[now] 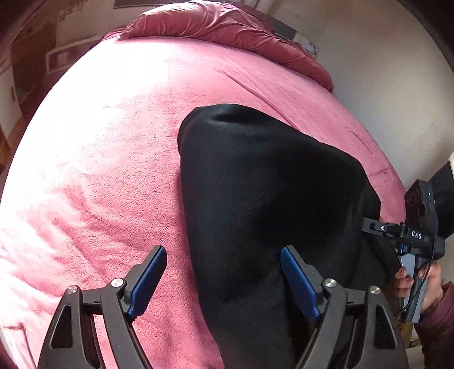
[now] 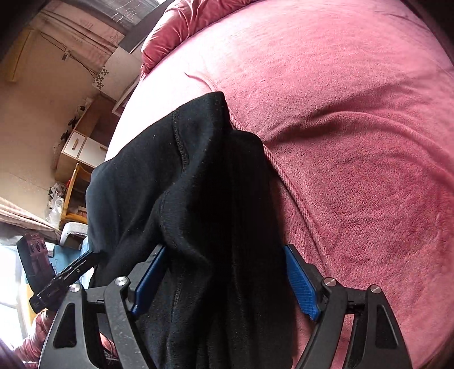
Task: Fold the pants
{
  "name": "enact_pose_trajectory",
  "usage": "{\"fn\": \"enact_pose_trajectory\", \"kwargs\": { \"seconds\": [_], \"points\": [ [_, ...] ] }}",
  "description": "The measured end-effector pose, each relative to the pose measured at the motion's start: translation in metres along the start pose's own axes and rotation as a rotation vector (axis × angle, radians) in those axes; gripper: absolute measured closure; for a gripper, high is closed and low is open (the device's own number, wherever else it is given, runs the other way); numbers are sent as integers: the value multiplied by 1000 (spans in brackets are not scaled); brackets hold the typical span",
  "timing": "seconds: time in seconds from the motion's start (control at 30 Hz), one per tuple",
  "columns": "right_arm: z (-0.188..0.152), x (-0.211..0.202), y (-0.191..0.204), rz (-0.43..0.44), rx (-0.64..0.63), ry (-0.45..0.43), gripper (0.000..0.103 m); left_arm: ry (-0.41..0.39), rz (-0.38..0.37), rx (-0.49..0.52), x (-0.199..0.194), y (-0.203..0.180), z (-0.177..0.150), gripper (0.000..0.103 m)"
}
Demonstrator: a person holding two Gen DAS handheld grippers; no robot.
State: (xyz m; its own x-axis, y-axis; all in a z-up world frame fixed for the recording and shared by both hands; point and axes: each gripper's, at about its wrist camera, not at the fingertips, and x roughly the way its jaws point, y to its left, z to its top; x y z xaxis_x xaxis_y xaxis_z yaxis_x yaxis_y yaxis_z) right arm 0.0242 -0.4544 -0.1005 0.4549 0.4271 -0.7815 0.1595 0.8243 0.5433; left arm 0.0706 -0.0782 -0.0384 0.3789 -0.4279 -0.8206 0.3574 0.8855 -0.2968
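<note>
Closest to me, my left gripper (image 1: 224, 279) stands wide, its blue pads (image 1: 149, 281) apart; the left edge of the black pants (image 1: 255, 198) lies between them, untouched by the left pad as far as I can see. My right gripper (image 2: 224, 279) is spread too, with a bunched part of the pants (image 2: 198, 198) filling the gap. The cloth brushes the inner faces, but I read no squeeze there, so I count both as released.

The pants lie in a heap on the pink blanket (image 1: 99, 170), draped toward me, one stitched seam (image 2: 178, 136) showing in the right view. I judge the step as a let-go after laying the garment down, or a reach for a fresh hold; the fold itself looks barely begun. Next I need to find an edge or waistband, pinch it cleanly on each side, and spread the cloth flat.

Farther off, the right gripper's body (image 1: 417, 227) reads "DAS" in white letters. Beyond lies a rumpled pink quilt (image 1: 227, 25). No other writing is legible.
</note>
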Motion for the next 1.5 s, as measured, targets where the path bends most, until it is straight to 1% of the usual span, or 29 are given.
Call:
{"fn": "enact_pose_trajectory", "kwargs": {
  "seconds": [0.07, 0.13, 0.23, 0.3, 0.37, 0.4, 0.43, 0.53, 0.57, 0.6, 0.67, 0.73, 0.8, 0.93, 1.0, 1.1, 1.17, 1.2, 1.27, 1.3, 1.33, 1.43, 1.5],
  "points": [
    [0, -1, 2, -9, -10, 5, 22, -11, 31, 40, -3, -6, 1, 19],
    [-1, -9, 7, -33, -39, -9, 21, -44, 116, 102, -9, -14, 0, 17],
    [3, -19, 14, -93, -79, -34, 21, -98, 185, 181, -19, -25, -3, 17],
    [6, -26, 21, -103, -103, -57, 22, -119, 208, 214, -22, -31, -2, 17],
    [7, -27, 29, -82, -127, -47, 22, -129, 216, 220, -24, -34, -2, 17],
    [7, -25, 33, -87, -146, -41, 22, -133, 217, 219, -24, -35, -1, 17],
    [6, -23, 38, -107, -173, -29, 23, -138, 222, 222, -24, -36, -1, 17],
    [0, -9, 45, -216, -255, 23, 29, -132, 217, 221, -20, -38, 2, 17],
    [-2, -5, 43, -220, -251, 33, 29, -127, 209, 214, -18, -38, 2, 17],
    [-1, -4, 41, -207, -236, 30, 29, -119, 194, 201, -16, -37, 3, 17],
    [4, -3, 35, -163, -198, 23, 26, -87, 152, 164, -8, -29, 1, 14],
    [10, 1, 30, -137, -187, 31, 24, -60, 120, 133, 0, -24, -2, 13],
    [16, 6, 28, -108, -189, 43, 20, -33, 74, 96, 10, -18, -4, 13],
    [29, 18, 20, -51, -181, 75, 19, -13, -19, -1, 23, -4, -2, 13],
    [36, 24, 17, -22, -167, 91, 19, -1, -63, -34, 26, -1, 0, 13],
    [43, 32, 14, 22, -160, 104, 26, 36, -131, -79, 37, 3, 4, 29],
    [42, 32, 11, 56, -149, 101, 37, 40, -139, -94, 43, 2, 6, 30],
    [40, 32, 10, 59, -153, 97, 41, 44, -153, -102, 44, 2, 6, 34],
    [33, 26, 10, 63, -167, 84, 53, 42, -183, -107, 44, 4, 6, 43],
    [31, 25, 14, 58, -177, 79, 55, 35, -199, -109, 42, 6, 6, 52],
    [30, 22, 17, 50, -191, 73, 57, 26, -223, -117, 37, 9, 6, 57],
    [27, 13, 34, 47, -231, 52, 61, 10, -278, -136, 26, 14, 5, 63],
    [28, 6, 47, 57, -261, 34, 62, -13, -288, -125, 16, 13, 5, 65]
  ]
}}
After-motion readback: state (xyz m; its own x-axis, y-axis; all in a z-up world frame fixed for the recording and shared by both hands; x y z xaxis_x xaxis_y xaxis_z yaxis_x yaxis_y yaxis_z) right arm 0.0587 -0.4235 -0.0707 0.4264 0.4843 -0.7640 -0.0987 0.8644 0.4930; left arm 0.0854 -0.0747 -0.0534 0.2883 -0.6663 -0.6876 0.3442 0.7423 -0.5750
